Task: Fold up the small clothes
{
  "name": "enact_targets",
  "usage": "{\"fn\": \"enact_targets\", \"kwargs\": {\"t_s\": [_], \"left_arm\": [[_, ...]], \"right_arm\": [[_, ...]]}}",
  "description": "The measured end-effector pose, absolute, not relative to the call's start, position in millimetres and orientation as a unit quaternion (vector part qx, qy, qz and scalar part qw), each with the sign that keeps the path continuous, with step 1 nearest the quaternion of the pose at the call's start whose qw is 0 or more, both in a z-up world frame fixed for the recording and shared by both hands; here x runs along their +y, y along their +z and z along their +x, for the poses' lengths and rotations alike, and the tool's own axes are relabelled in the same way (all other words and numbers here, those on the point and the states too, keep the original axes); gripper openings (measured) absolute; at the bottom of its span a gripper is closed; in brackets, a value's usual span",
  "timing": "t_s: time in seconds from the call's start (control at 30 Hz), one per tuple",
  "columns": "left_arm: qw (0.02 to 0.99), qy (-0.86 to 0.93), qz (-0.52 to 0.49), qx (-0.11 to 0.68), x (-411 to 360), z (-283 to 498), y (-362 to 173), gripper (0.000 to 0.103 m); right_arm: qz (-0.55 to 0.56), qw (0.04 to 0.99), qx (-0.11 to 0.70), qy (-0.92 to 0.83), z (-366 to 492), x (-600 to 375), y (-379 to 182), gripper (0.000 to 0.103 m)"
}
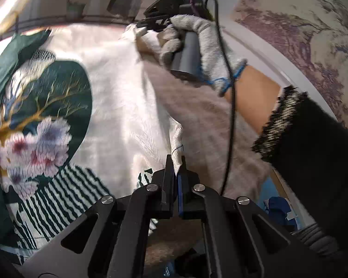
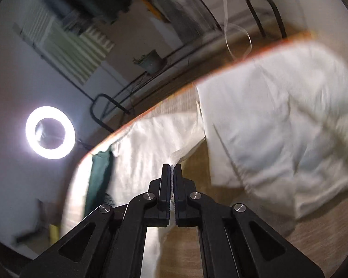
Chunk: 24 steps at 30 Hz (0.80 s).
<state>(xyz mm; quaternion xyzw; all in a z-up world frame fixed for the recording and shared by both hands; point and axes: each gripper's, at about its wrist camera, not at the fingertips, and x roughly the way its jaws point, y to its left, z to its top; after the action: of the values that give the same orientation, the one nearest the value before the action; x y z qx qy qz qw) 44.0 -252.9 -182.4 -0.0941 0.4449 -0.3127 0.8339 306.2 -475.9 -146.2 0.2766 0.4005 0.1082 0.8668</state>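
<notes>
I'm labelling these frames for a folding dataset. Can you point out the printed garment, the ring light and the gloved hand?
printed garment [image 1: 118,106]: left wrist view, on its plain white middle.
ring light [image 2: 30,136]: right wrist view, on the glowing ring's left side.
gloved hand [image 1: 204,46]: left wrist view, on the back of the glove.

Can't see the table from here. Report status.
Both grippers shut on the white garment: left gripper, right gripper. Nothing in the way.

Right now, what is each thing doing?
left hand-held gripper: shut, pinching the cloth's edge.
right hand-held gripper: shut, pinching a cloth corner.
printed cloth: spread out, partly lifted.
white garment: lying rumpled on the table.
ring light: switched on.
</notes>
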Motion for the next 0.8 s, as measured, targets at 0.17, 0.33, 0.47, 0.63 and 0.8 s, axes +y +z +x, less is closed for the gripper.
{"fn": "enact_targets", "kwargs": {"t_s": [0.17,0.33,0.47,0.63,0.8], "left_arm": [[0.831,-0.301,-0.120,0.451,-234.8,44.0,-184.4,0.000],[0.839,-0.286,-0.147,0.439,-211.9,43.0,-171.5,0.000],[0.845,-0.265,-0.167,0.434,-186.0,40.6,-164.4,0.000],[0.839,-0.232,-0.224,0.437,-135.8,32.3,-163.8,0.000],[0.844,-0.190,-0.242,0.439,-92.0,24.1,-167.4,0.000]], "right_arm": [[0.234,0.863,0.444,0.059,313.8,-464.8,-166.2,0.001],[0.194,0.880,0.429,0.064,320.1,-439.3,-139.7,0.002],[0.155,0.891,0.418,0.084,324.7,-400.3,-120.1,0.001],[0.112,0.896,0.413,0.120,333.2,-338.4,-108.3,0.001],[0.081,0.892,0.416,0.157,338.6,-280.1,-106.8,0.001]]}}
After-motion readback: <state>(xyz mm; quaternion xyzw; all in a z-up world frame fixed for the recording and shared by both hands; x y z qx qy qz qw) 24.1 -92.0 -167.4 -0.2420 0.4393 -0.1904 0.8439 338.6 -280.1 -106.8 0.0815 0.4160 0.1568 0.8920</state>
